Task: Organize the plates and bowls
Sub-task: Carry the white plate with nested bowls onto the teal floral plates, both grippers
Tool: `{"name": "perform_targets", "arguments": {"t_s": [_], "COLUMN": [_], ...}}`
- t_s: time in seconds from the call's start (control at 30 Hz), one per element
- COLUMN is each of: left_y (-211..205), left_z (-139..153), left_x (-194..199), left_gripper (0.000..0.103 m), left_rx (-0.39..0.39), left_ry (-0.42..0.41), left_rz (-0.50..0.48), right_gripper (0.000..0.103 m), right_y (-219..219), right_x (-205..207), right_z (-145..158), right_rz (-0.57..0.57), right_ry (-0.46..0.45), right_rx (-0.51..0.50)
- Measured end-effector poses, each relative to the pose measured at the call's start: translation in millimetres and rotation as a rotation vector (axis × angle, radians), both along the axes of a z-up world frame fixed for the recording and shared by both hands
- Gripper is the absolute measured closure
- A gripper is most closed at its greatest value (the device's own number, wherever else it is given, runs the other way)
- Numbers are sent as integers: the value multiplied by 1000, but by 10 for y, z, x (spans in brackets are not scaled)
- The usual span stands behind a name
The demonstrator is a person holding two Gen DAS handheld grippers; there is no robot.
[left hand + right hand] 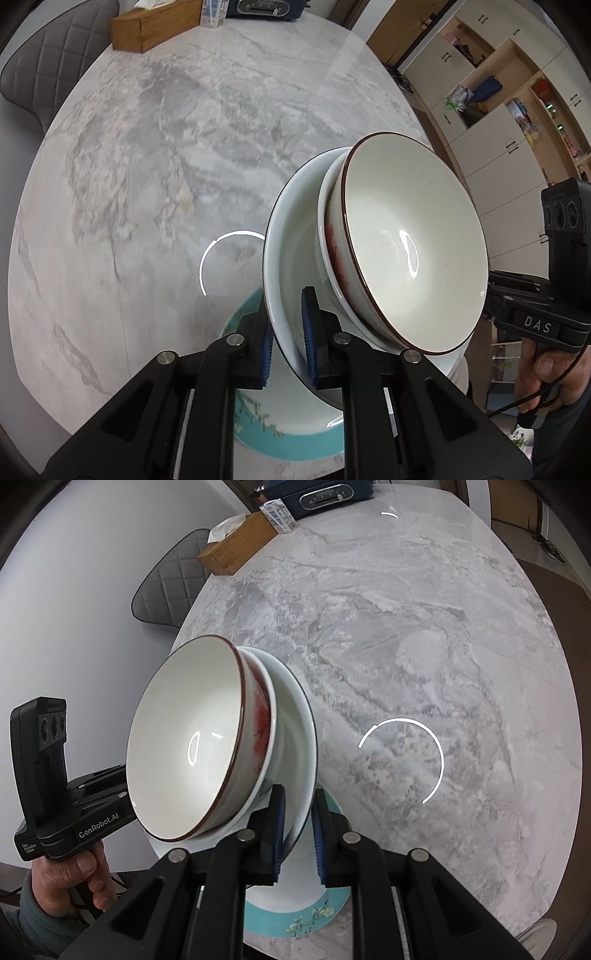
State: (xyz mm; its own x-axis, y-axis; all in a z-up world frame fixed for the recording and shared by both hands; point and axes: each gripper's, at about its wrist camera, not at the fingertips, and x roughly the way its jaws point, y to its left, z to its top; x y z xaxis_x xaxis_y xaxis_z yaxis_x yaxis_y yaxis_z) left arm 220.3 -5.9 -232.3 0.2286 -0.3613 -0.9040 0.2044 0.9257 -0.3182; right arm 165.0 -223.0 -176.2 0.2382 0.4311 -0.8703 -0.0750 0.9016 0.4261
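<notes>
Bowls and plates are the whole worry here, because the stack is riding in the air rather than sitting on anything. A brown-rimmed bowl point(413, 243) sits nested in a second white bowl point(325, 236), and both rest on a white plate point(284, 240), and the lot is held over the marble table point(147, 166) with a teal-rimmed plate point(288, 446) lying on the table right below.

What could go wrong, as I see it: only the plate's rim is actually pinched. The two bowls just sit on it loose, nothing holds them. If the two hands don't stay level with each other the plate tips, and the bowls could slide across that glossy glaze and off the edge. Glazed ceramic on rubber pads is also not much of a grip, so a quick jerk might let the rim slip out on one side. Setting it down off centre on the teal-rimmed plate could chip a rim or leave the pile wobbling too.

Grippers: the left gripper point(289, 334) has its blue pads clamped nearly closed on the plate's rim, one pad above, one under. The right gripper point(300, 829) does the same on the opposite edge, jaws almost together with the thin rim between them. Neither touches the bowls as far as I can see
</notes>
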Motion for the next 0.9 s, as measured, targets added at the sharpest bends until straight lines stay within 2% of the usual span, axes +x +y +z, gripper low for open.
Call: {"name": "perform_targets", "arguments": {"t_s": [0.2,0.4,0.63,0.9], "left_y": [68,71,47,51], "left_z": [-212,-406,-593,-608], "left_x": [-401,-629,-722,-685], "left_gripper": [91,91,91,91], "left_rx": [27,38,54,63], "left_ry": [28,42,45,14], "left_rz": [11,18,17,23], "right_gripper": [87,87,87,88], "right_y": [128,207,233,262], "right_x": [-310,-515,-603,-635], "right_z": [-192,-345,-520,-569], "right_rz": [22,33,33,40], "right_ry": [23,38,45,23], "right_rx": [-10,-38,-54,-70]}}
